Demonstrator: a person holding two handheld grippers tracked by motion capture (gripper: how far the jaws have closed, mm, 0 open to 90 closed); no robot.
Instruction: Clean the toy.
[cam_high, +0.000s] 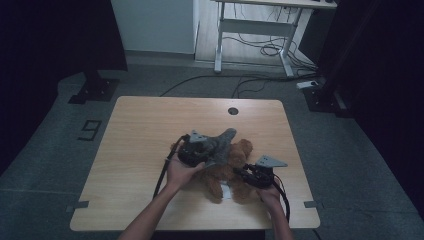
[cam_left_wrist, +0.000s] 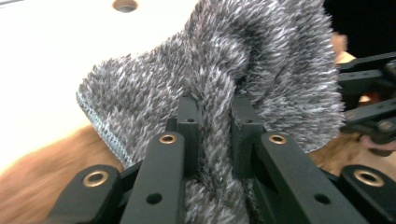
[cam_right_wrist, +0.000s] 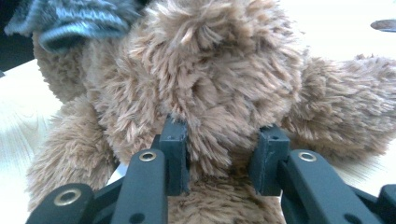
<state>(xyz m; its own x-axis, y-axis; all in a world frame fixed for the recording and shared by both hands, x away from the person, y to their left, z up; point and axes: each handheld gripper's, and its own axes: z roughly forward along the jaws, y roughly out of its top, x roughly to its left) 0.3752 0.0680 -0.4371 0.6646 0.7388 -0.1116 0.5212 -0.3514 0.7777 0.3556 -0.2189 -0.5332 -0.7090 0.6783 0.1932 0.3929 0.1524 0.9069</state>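
Two hands reach in low: left tongs (cam_left_wrist: 212, 121) pinch fuzzy grey cloth (cam_left_wrist: 224, 70); right tongs (cam_right_wrist: 223, 156) clamp the brown plush bear (cam_right_wrist: 205, 84), apparently lying lengthwise between them on the wooden surface (cam_high: 140, 130).

A rectangular table (cam_high: 135, 145) with a light wood-grain top and rounded corners stands on grey floor, with a round dark cable hole (cam_high: 233, 111) near the middle of its far edge. A fluffy brown teddy bear (cam_high: 235, 172) lies on the top, nearer the person than that hole.
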